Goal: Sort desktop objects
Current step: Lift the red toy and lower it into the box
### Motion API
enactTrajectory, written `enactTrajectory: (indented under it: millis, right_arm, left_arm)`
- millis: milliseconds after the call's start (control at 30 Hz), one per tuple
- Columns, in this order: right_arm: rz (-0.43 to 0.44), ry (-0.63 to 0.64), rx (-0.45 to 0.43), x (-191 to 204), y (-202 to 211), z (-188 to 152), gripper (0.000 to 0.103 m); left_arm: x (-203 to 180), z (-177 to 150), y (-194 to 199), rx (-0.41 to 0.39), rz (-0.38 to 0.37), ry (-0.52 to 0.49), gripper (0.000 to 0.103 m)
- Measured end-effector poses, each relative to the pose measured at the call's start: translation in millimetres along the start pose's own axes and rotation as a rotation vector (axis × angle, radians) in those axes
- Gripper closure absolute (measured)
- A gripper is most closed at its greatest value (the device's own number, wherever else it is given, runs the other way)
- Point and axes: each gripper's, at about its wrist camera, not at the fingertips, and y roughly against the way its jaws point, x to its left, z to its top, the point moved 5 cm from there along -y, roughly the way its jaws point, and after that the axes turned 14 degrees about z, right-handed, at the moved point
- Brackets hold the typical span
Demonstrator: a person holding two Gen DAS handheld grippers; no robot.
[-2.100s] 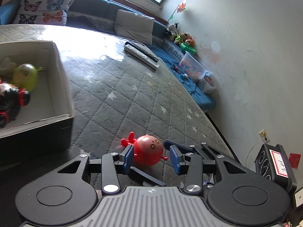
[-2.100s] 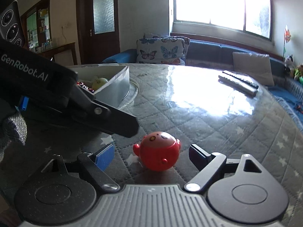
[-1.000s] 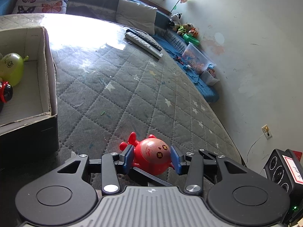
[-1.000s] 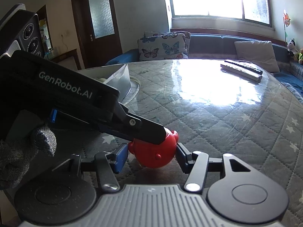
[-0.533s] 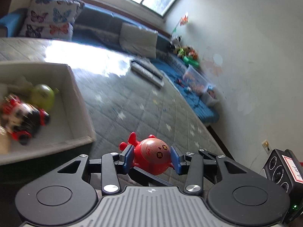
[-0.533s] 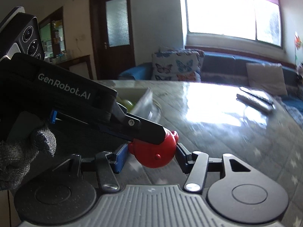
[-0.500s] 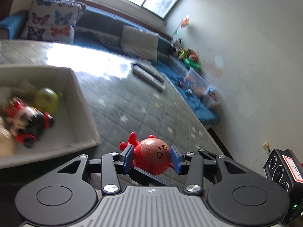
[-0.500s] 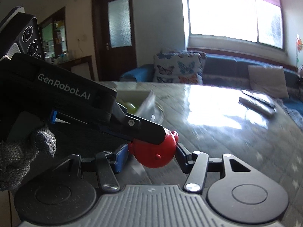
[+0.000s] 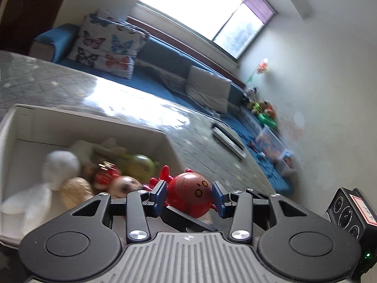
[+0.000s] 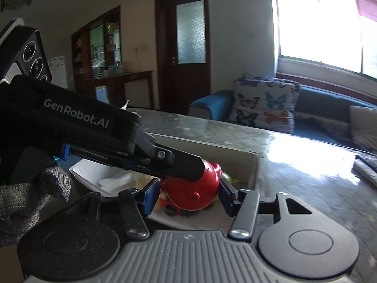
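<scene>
So both hand-held grippers are on the same thing right now: the red round toy (image 9: 188,194) with the little face on it. In the left wrist view the left hand-held gripper (image 9: 189,195) has its blue pads pressed against either side of the toy, so it's clamped on it. In the right wrist view the right hand-held gripper (image 10: 187,194) brackets the same red toy (image 10: 193,193) from its own angle, pads right at its sides; it looks like it's gripping too, though the left tool's black finger crosses over the top and hides part of the contact. The toy is held up in the air over the near edge of the white box (image 9: 162,139), not resting on anything. Inside the box there's a pile of other toys: a yellow-green round one (image 9: 139,165), a white plush (image 9: 59,165), and something red and black (image 9: 106,176), all pretty motion-blurred so I can't make out details. The box sits on the counter (image 9: 195,141), which has a grey quilted star-pattern cover with window glare on it. Further back on the counter are two remote controls (image 9: 227,141) lying side by side. A grey gloved hand (image 10: 26,195) shows at the left edge of the right wrist view, holding the left tool.
</scene>
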Motion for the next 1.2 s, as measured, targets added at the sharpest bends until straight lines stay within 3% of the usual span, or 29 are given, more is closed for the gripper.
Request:
enactTrajectory:
  millis: [467,1200]
  right_arm:
    - [0.072,0.010,0.088,-1.3,-83.8,15.7,0.048]
    - [0.072,0.001,0.134,-1.5,-96.7,-1.4,0.047]
  left_arm:
    - [71.9,20.2,-20.7,0.005,0.057,0.092,0.058]
    - [79.9,15.3,-26.0,0.032,0.092,0.102,0.059]
